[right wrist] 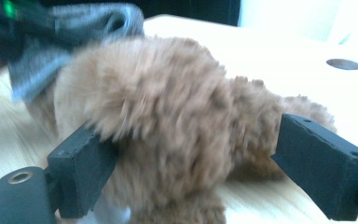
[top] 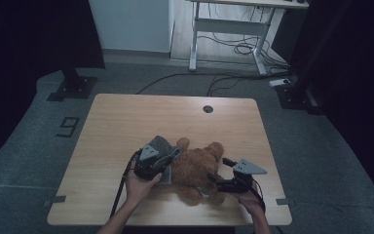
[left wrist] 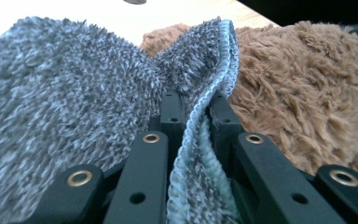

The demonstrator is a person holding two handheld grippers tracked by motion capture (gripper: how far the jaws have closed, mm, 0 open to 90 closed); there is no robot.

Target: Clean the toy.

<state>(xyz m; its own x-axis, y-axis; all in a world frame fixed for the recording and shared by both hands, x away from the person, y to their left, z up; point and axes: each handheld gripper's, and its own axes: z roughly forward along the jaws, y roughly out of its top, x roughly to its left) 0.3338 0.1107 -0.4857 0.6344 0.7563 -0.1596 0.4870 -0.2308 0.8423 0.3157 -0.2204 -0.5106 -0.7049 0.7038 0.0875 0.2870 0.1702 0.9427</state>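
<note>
A brown teddy bear (top: 195, 168) lies on the wooden table (top: 126, 122), near its front edge. Over the bear's left side hangs a grey fluffy cloth (top: 160, 144). My left gripper (top: 170, 160) is shut on the cloth's hemmed edge. In the left gripper view that edge (left wrist: 200, 116) runs pinched between the two black jaws (left wrist: 194, 105), with the bear's fur (left wrist: 298, 84) just behind to the right. My right gripper (top: 219, 170) stands open at the bear's right side. Its wide jaws (right wrist: 196, 154) straddle a furry part of the bear (right wrist: 168, 102). The cloth (right wrist: 74, 28) shows behind.
A round cable hole (top: 208, 108) sits near the table's far edge. The far half of the tabletop is bare wood. Beyond the table stand a white desk frame (top: 229, 29) with cables on the floor and black stand feet (top: 73, 87) at both sides.
</note>
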